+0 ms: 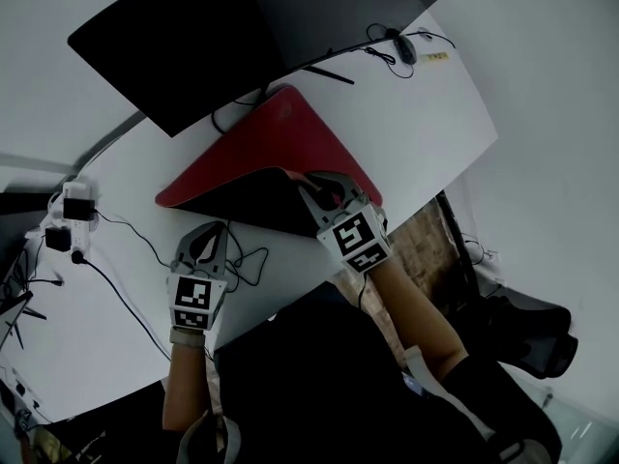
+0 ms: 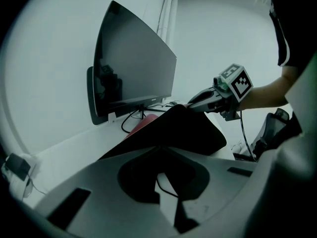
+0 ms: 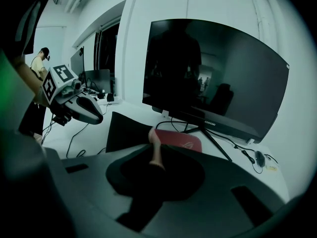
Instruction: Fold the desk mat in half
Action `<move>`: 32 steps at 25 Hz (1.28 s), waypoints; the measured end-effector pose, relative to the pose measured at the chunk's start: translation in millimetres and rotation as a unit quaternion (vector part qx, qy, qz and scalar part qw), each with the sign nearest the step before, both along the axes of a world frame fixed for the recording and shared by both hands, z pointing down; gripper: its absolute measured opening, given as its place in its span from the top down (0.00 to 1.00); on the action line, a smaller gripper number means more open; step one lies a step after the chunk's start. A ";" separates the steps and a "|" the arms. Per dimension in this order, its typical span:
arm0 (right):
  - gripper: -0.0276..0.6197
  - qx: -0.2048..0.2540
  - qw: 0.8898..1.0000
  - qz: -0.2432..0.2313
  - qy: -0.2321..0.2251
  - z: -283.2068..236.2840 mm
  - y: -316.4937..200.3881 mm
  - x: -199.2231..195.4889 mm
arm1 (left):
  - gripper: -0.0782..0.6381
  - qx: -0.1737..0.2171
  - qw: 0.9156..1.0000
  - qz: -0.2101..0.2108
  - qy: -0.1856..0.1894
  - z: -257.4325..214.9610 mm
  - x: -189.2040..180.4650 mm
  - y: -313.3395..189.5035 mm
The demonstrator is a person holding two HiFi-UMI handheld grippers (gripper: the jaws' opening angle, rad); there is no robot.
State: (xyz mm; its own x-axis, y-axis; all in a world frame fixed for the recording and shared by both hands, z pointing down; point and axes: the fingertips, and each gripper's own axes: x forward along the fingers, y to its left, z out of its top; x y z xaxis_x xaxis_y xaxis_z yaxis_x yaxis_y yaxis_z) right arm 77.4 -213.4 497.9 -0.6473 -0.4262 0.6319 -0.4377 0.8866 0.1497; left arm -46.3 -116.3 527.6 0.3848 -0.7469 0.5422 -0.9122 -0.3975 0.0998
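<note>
The desk mat (image 1: 280,143) is red on top and black underneath, and lies on the white desk (image 1: 426,133) in front of the monitor. My right gripper (image 1: 311,184) is shut on its near edge and holds it raised, so the black underside (image 1: 261,206) shows as a lifted flap. In the right gripper view the pinched edge (image 3: 156,150) stands between the jaws, with the red top (image 3: 181,140) beyond. My left gripper (image 1: 211,230) rests over the desk's front left, apart from the mat, jaws together and empty. From it the raised flap (image 2: 183,130) and the right gripper (image 2: 190,104) show ahead.
A large dark monitor (image 1: 242,37) on a thin stand sits just behind the mat. Black cables (image 1: 247,259) lie loose beside my left gripper, and a power strip (image 1: 73,216) sits at the desk's left. A small device (image 1: 406,46) lies at the far corner. A chair (image 1: 522,327) stands at right.
</note>
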 end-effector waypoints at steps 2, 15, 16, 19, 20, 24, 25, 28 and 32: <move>0.86 -0.001 1.000 -0.001 0.002 1.5 -11.4 -0.2 | 0.89 -0.004 1.000 -0.005 0.000 2.3 1.3 -6.0; 0.86 0.000 1.000 -0.015 0.017 15.5 -78.5 -6.4 | 0.89 -0.016 0.999 -0.040 0.014 19.1 12.1 -44.8; 0.86 0.000 1.000 -0.017 0.018 16.1 -83.4 -7.4 | 0.89 -0.017 0.999 -0.041 0.014 20.1 12.5 -47.6; 0.86 0.002 0.999 -0.023 0.023 19.5 -96.8 -10.5 | 0.89 -0.018 0.999 -0.047 0.015 23.9 12.6 -55.6; 0.86 0.003 0.999 -0.025 0.024 21.0 -100.8 -11.2 | 0.89 -0.020 0.999 -0.048 0.016 25.8 13.0 -57.8; 0.86 0.006 0.999 -0.029 0.029 26.7 -117.9 -12.1 | 0.89 -0.025 0.998 -0.050 0.016 30.8 16.2 -68.1; 0.86 0.007 0.999 -0.030 0.032 29.1 -122.5 -11.8 | 0.89 -0.025 0.998 -0.050 0.016 31.9 16.9 -70.3; 0.86 0.013 0.998 -0.033 0.042 39.1 -137.6 -9.9 | 0.89 -0.032 0.998 -0.050 0.019 35.2 20.0 -76.4; 0.86 0.016 0.998 -0.032 0.051 46.3 -155.6 -10.2 | 0.89 -0.037 0.998 -0.046 0.019 40.3 24.1 -83.9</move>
